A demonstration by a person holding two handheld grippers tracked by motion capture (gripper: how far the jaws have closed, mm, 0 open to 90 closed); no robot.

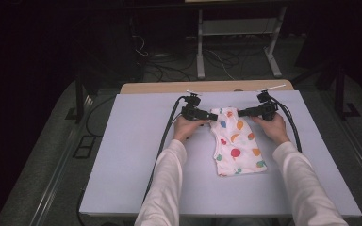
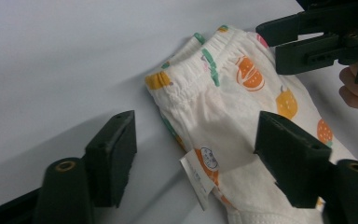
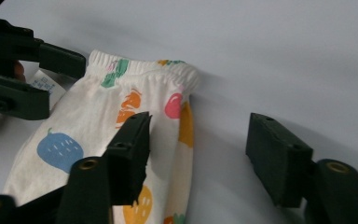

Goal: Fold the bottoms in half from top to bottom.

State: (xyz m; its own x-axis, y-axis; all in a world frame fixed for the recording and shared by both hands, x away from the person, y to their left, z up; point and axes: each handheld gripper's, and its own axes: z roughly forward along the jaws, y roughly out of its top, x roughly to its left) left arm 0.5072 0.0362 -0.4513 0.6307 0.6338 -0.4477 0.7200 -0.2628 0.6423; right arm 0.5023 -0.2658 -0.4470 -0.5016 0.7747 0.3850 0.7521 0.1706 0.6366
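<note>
Now we hold the left gripper [image 1: 212,116] and right gripper [image 1: 241,112] at the waistband corners of the shorts [image 1: 236,143] (white, fruit-printed), flat on the table [image 1: 136,155]; jaws part open, straddling cloth, not yet pinching.

A pale grey board [image 1: 136,155] covers the wooden table [image 1: 169,87]; beyond its far edge, cables [image 1: 169,70] and metal frame legs [image 1: 200,52] occupy the floor.
</note>
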